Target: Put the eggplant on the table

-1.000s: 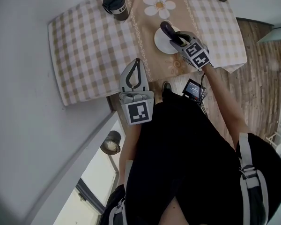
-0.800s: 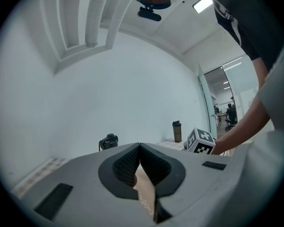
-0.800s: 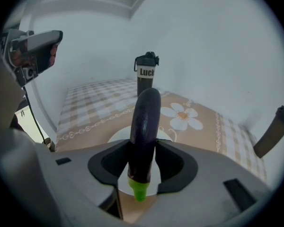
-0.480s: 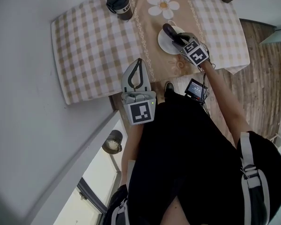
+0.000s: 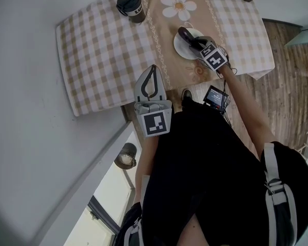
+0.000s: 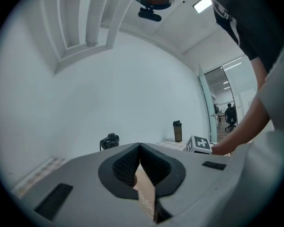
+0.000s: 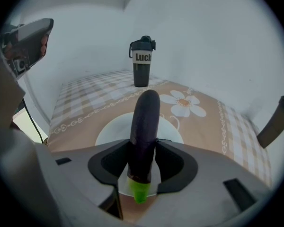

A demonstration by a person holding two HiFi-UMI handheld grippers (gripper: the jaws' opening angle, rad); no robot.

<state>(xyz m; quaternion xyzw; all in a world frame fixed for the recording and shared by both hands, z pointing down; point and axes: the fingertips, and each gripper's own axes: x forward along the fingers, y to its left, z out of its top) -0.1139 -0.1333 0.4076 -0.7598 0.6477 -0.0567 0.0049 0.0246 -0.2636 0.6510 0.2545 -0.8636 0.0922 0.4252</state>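
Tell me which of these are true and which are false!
1. The right gripper holds the eggplant. True.
2. The left gripper holds a cup. False: its jaws are shut together on nothing.
3. The plate behind the eggplant is white. True.
4. The flower on the cloth is red. False: it is white with a yellow middle.
5. The cup has tipped over. False: it stands upright.
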